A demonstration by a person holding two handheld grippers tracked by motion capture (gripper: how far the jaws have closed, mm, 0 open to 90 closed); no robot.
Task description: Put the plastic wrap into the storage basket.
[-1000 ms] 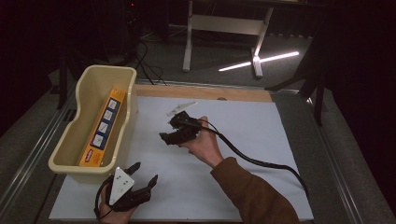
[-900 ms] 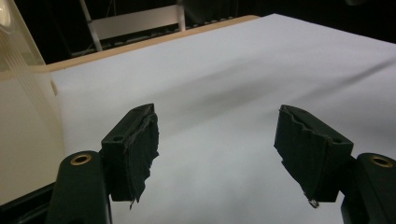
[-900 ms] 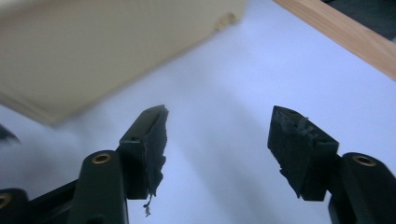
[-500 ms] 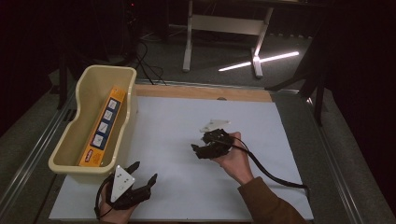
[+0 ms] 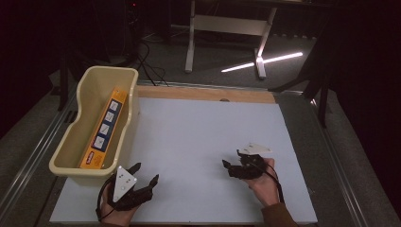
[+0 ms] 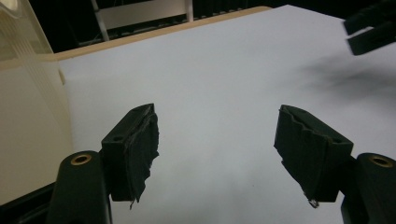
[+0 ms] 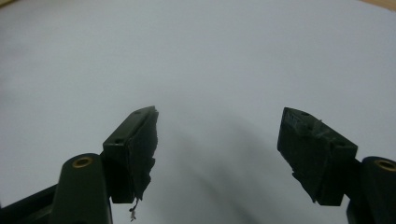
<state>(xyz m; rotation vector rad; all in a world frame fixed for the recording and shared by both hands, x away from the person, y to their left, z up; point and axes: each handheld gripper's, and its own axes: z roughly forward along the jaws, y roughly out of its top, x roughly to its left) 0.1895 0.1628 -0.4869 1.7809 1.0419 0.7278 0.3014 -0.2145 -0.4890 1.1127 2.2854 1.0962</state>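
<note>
Right gripper (image 7: 217, 156): two black jaws rise from the bottom edge, standing wide apart with nothing between them, having just been opening. Torn dark padding hangs from the left pad (image 7: 142, 154). Beyond lies the bare white table surface (image 7: 196, 56), the gripper's soft shadow across it.

Black gripper (image 5: 143, 183) bodies, brass screws, brown sleeve (image 5: 279, 221).

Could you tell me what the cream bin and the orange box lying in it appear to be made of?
The cream bin looks like moulded plastic: smooth, slightly glossy walls with a rounded rim, and faintly translucent in the left gripper view. The orange box is probably printed cardboard: flat, sharp-edged faces with a matte label strip, though the distance leaves that open.
</note>
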